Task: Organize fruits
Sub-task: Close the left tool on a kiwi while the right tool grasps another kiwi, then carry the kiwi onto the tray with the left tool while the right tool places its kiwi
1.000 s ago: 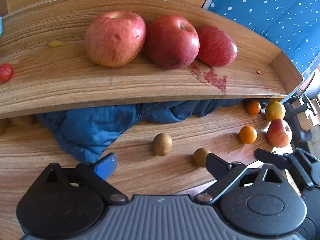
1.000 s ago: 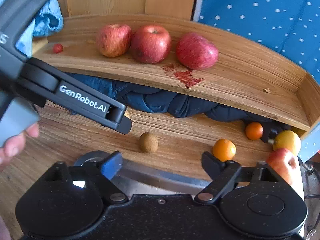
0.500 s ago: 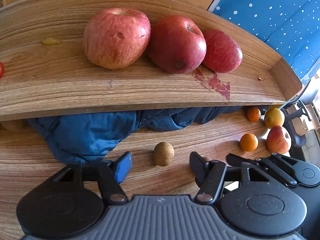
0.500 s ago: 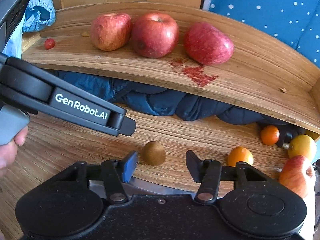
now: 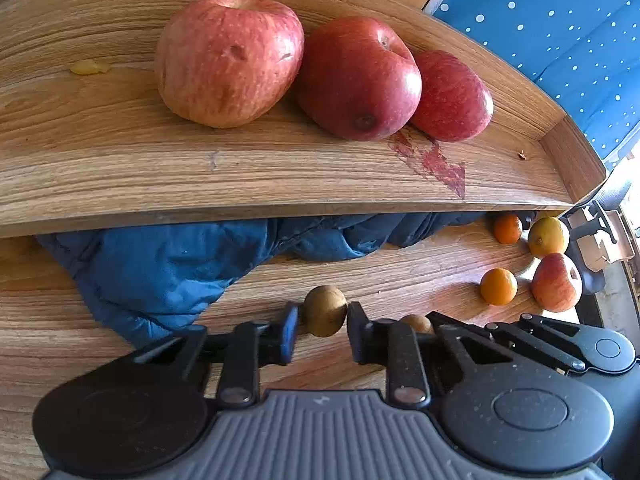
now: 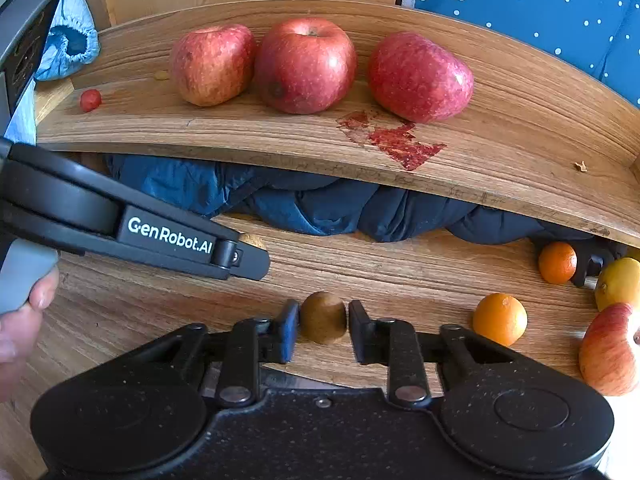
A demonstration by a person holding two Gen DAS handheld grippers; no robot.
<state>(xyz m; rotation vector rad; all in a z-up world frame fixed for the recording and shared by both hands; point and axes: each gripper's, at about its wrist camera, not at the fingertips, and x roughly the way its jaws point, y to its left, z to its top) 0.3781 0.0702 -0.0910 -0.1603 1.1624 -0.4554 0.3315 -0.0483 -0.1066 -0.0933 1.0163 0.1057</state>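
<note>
- The left gripper (image 5: 323,322) has its jaws drawn in on either side of a small round brown kiwi-like fruit (image 5: 325,311); both pads sit just at its flanks, though firm contact cannot be confirmed.
- The right gripper (image 6: 323,325) has its jaws likewise closed in around a second small brown fruit (image 6: 323,317), the blue-tipped pad touching its left side and the black pad just beside its right.
- Both brown fruits rest on the lower wooden tabletop (image 6: 400,276), in front of a crumpled dark blue cloth (image 5: 160,268) tucked under the upper shelf.
- The raised wooden shelf (image 5: 200,168) carries three large red apples in a row: a paler one (image 5: 228,60), a deep red one (image 5: 358,76) touching it, and a third (image 5: 454,96) to the right.
- A red smear (image 6: 394,136) marks the shelf in front of the apples; a small red berry (image 6: 90,100) lies far to the left.
- On the tabletop to the right sit two small oranges (image 6: 500,318) (image 6: 557,262), a yellow fruit (image 6: 618,284) and another red apple (image 6: 610,350).
- A person's fingers (image 6: 24,320) hold the left gripper's handle at the right-wrist view's left edge.
</note>
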